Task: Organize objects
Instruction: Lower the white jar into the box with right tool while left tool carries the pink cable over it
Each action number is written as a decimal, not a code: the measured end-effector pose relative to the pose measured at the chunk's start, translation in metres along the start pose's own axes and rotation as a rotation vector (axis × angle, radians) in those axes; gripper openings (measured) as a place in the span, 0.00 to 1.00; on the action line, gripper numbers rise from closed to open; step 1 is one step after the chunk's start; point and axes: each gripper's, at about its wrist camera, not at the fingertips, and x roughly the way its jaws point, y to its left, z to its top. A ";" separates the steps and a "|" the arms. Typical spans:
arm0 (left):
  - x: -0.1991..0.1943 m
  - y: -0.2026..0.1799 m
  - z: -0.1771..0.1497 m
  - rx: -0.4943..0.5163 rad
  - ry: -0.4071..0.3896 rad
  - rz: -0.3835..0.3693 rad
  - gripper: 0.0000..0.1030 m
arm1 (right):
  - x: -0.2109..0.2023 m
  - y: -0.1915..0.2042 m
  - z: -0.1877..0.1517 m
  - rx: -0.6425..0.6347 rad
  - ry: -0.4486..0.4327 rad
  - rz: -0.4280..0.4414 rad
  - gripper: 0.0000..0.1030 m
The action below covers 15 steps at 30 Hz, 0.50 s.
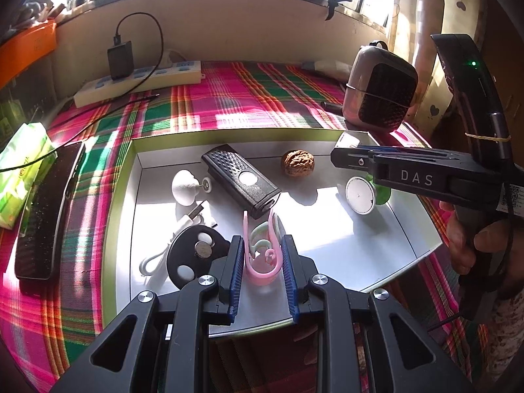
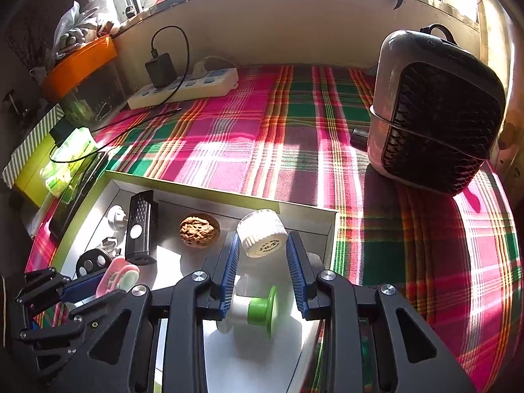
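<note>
Straddling the pink clip [image 1: 262,262] in the tray [image 1: 409,229], my left fingers [image 1: 235,262] stand either side of it; I cannot tell if they touch. Close beside it lie a black disc [image 1: 193,258], a white cable [image 1: 183,226] and a black remote [image 1: 240,180]. My right fingers [image 2: 296,262] are spread around a white ribbed cap [image 2: 262,234], a walnut [image 2: 198,230] just left, a heater [image 2: 435,114] on the plaid surface [image 2: 262,131].
</note>
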 end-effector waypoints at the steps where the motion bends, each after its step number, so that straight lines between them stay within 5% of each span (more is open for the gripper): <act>1: 0.001 0.000 0.000 0.000 0.001 0.000 0.20 | 0.001 0.000 0.000 -0.002 0.000 -0.001 0.30; 15: 0.003 0.002 -0.001 -0.008 0.005 0.004 0.21 | 0.009 0.005 0.003 -0.026 0.012 -0.003 0.30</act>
